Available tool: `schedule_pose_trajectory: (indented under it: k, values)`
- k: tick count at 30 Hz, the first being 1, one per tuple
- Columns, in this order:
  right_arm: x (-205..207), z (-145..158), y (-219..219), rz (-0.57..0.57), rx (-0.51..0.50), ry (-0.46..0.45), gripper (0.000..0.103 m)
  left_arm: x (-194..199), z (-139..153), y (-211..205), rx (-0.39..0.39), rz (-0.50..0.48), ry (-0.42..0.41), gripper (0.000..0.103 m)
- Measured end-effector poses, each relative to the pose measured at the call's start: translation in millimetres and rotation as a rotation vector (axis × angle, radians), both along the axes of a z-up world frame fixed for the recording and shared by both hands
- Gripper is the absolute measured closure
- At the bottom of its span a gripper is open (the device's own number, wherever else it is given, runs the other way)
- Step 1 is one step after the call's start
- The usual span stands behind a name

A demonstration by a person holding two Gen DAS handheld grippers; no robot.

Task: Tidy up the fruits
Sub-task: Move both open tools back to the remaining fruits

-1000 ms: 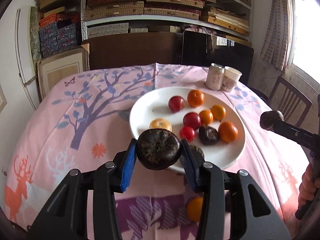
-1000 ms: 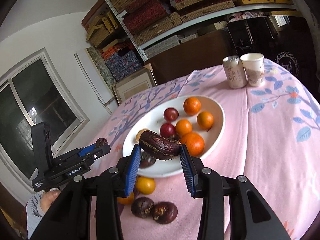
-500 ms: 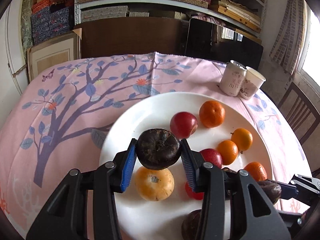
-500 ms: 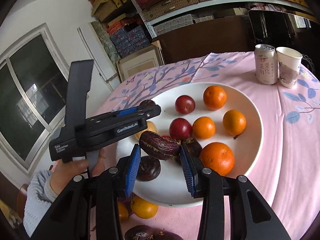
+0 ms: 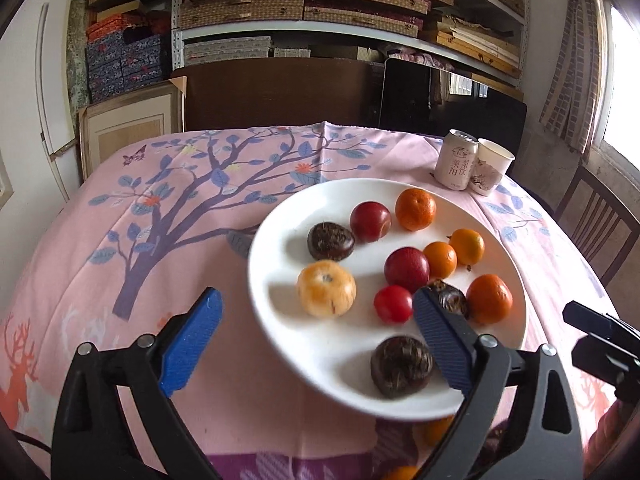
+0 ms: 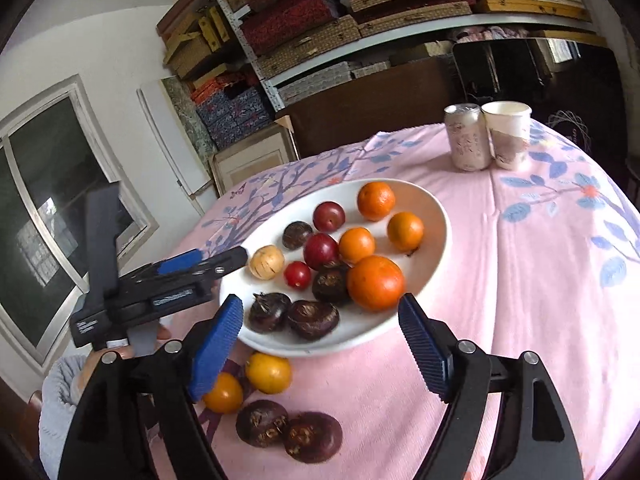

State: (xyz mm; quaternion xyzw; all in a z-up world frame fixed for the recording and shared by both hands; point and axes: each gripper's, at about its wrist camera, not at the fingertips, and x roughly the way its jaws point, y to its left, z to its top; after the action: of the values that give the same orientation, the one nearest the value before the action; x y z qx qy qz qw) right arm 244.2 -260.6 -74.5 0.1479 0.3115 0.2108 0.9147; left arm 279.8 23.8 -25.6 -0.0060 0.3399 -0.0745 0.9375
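Both tools, left tool (image 5: 316,334) and right tool (image 6: 320,334), are held released, while the firm dark fruits (image 6: 288,431) at lower centre are best gripped across their broad middles.

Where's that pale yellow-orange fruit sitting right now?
The pale yellow-orange fruit lies on the left part of the white plate in the left wrist view, just in front of a dark brown fruit and left of the small red fruit.
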Motion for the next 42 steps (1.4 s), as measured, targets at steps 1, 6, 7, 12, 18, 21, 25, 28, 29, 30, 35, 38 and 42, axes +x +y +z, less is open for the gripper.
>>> schedule_pose_trajectory:
  k: [1, 6, 7, 12, 18, 21, 25, 28, 29, 30, 35, 38, 42]
  values:
    - [-2.2, -3.3, -5.1, -0.014, 0.009, 0.016, 0.022, -11.9, -1.4, 4.4, -0.015, 0.005, 0.000, 0.008]
    - [-23.3, -5.5, -23.9, -0.050, 0.088, 0.007, 0.014, -66.5, -10.5, 12.0, -0.040, -0.005, 0.012, 0.005]
    - [-27.3, -5.5, -25.5, -0.055, 0.092, 0.001, 0.012, -75.5, -13.4, 9.3, -0.025, -0.016, 0.018, 0.005]
    - [-35.3, -10.0, -28.5, -0.058, 0.103, 0.012, 0.011, -100.0, -28.6, -15.3, 0.083, -0.102, 0.038, 0.005]
    - [-34.2, -11.7, -25.2, -0.053, 0.094, 0.026, 0.011, -96.7, -39.1, -30.8, 0.154, -0.145, 0.078, 0.005]
    - [-34.3, -11.3, -23.1, -0.051, 0.082, 0.021, 0.011, -87.2, -47.0, -24.1, 0.133, -0.121, 0.138, 0.005]
    - [-33.9, -12.0, -19.8, -0.045, 0.066, 0.024, 0.011, -79.2, -49.4, -10.7, 0.065, -0.091, 0.167, 0.005]
    - [-33.0, -13.8, -17.7, -0.044, 0.056, 0.034, 0.011, -78.5, -49.8, -12.4, 0.068, -0.095, 0.168, 0.005]
    - [-32.7, -14.3, -17.2, -0.044, 0.054, 0.036, 0.011, -79.1, -49.9, -14.8, 0.079, -0.102, 0.166, 0.005]
    - [-32.4, -14.7, -17.0, -0.044, 0.052, 0.037, 0.011, -79.4, -49.6, -17.5, 0.089, -0.111, 0.163, 0.005]
    - [-31.3, -16.6, -13.4, -0.036, 0.037, 0.046, 0.011, -81.6, -50.2, -30.5, 0.149, -0.138, 0.151, 0.006]
    - [-30.9, -18.1, -10.2, -0.030, 0.023, 0.049, 0.011, -83.9, -49.9, -37.0, 0.188, -0.143, 0.140, 0.024]
    - [-29.5, -20.1, -7.5, -0.026, 0.011, 0.058, 0.011, -85.7, -49.7, -40.9, 0.215, -0.144, 0.130, 0.025]
